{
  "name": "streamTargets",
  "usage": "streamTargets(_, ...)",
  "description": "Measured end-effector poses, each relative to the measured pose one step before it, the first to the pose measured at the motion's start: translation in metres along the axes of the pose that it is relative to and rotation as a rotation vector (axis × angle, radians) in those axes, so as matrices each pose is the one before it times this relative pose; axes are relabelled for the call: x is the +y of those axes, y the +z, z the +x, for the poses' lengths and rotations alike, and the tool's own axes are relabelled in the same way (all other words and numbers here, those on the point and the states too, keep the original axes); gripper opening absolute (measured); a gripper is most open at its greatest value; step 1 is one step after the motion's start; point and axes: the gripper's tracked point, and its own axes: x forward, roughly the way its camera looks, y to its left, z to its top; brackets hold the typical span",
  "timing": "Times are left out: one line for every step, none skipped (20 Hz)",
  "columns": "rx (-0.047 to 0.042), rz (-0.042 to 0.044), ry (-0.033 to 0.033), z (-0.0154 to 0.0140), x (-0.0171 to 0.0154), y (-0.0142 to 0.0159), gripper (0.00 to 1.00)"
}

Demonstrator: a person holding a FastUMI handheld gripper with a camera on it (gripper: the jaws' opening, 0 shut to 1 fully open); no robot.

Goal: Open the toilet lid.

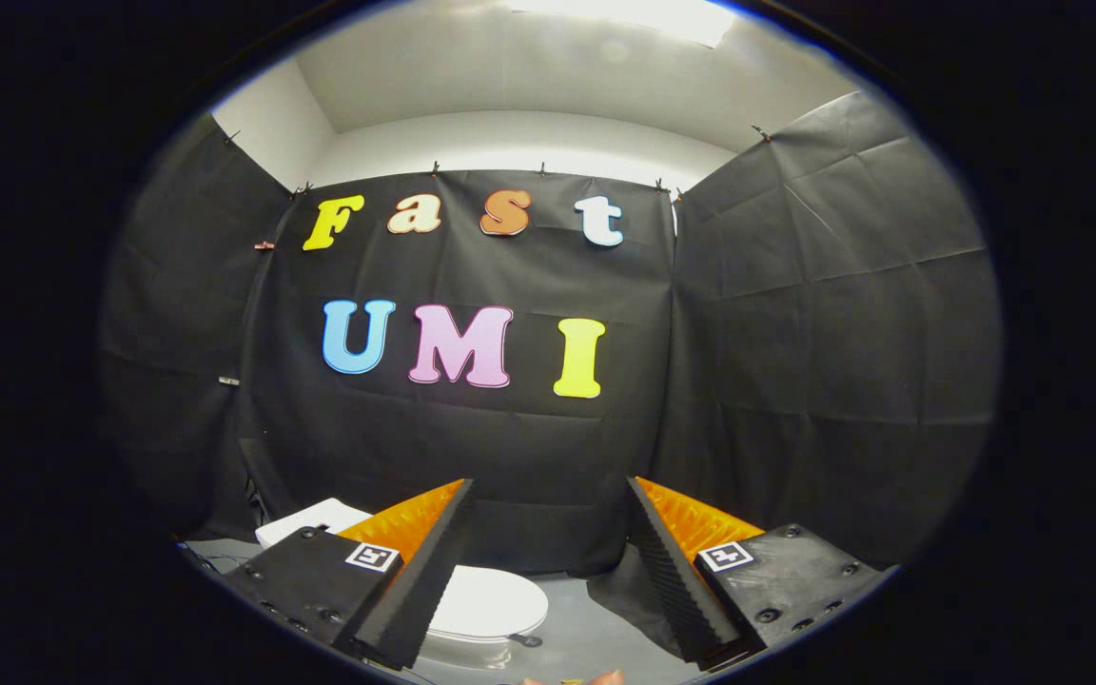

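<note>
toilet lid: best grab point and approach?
Likely the front rim of the toilet lid: it lies shut and flat, tank behind, so the hinge is probably at the back. Come from the front, low, one finger under the lip. The gripper is open, above it.

No readable text or number; each gripper [548, 495] mount carries only a small square marker [372, 557].

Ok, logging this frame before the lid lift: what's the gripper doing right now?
Gripper: open, fingers spread wide with nothing between them, raised above the toilet lid, which is down and lies below and between them, untouched.
</note>
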Motion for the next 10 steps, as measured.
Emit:
streamTargets(-0.00289, 0.00149, 0.00357, 0.00064, 0.00043, -0.00033, 0.98)
streamTargets(-0.00173, 0.00408, 0.00568, -0.00048, -0.00009, 0.00039, 0.98)
streamTargets(-0.00302, 0.00418, 0.00650, 0.00107, 0.00008, -0.00162, 0.98)
streamTargets(-0.00221, 0.00136, 0.00606, 0.00035, -0.00045, -0.00119, 0.98)
streamTargets(-0.00437, -0.00246, 0.00529, 0.00112, -0.00063, -0.00290, 0.98)
streamTargets(-0.00087, -0.00530, 0.00224, 0.00235, -0.00143, -0.00642, 0.98)
streamTargets(-0.00818, -0.00375, 0.00225, 0.00276, -0.00150, -0.00596, 0.98)
streamTargets(-0.00392, -0.00434, -0.00726, 0.00518, -0.00169, -0.00835, 0.98)
streamTargets(-0.00042, -0.00551, -0.01114, 0.00631, -0.00286, -0.00911, 0.98)
streamTargets(0.00215, -0.00656, -0.00489, 0.00962, 0.00075, -0.00970, 0.98)
